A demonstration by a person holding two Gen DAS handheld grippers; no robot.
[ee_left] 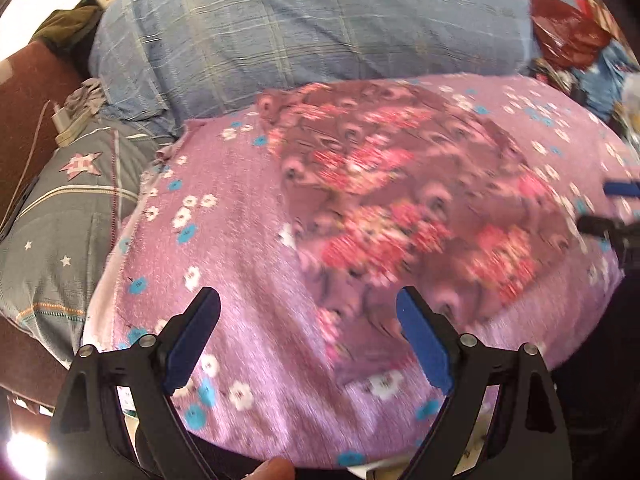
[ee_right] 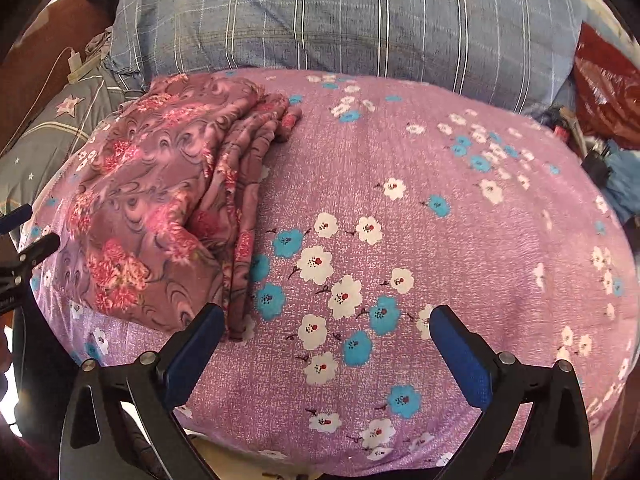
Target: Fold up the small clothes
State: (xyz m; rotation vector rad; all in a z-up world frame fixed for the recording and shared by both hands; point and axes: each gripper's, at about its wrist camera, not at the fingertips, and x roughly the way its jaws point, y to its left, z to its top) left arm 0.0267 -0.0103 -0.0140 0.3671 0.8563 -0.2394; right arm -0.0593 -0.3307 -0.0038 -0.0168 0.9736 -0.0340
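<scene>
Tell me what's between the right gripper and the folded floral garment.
Nothing but bare purple flowered cover. In the right wrist view the open right gripper hovers just beside the folded floral garment, whose near edge reaches its left finger.

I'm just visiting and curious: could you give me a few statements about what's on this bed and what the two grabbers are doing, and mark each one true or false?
1. The folded floral garment lies on the purple flowered cover. True.
2. The right gripper is clamped on the garment. False: its jaws stand wide apart with only the cover showing between them.
3. A blue plaid pillow sits behind the purple cover. True.
4. The left gripper holds a corner of the garment. False: its jaws are open and grip nothing.
5. In the right wrist view, the garment lies on the right side of the cover. False: it lies on the left side.
</scene>
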